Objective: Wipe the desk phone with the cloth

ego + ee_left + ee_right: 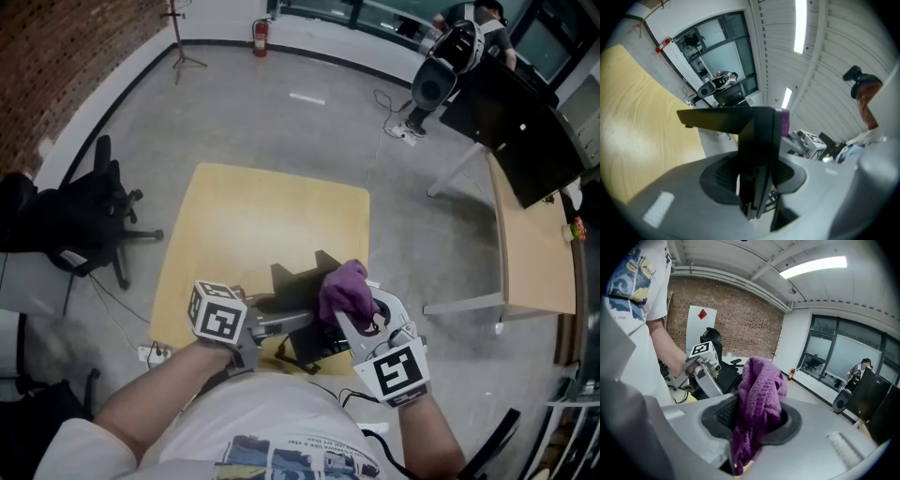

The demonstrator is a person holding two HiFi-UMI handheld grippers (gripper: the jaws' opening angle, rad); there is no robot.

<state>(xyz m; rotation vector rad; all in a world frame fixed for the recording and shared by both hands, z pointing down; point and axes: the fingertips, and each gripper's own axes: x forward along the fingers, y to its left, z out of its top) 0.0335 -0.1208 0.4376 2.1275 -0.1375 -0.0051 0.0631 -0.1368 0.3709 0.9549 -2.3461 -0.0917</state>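
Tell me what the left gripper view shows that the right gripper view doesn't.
Only the left gripper view: the phone clamped edge-on in the left gripper. Only the right gripper view: the right gripper shut on the cloth, plus a brick wall. Both: the cloth, the opposite gripper and the speaker.

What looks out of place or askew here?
The desk phone is not sitting flat: the left gripper clamps it tipped up at the table's near edge, the right gripper's purple cloth beside it. Nothing looks spilled or damaged.
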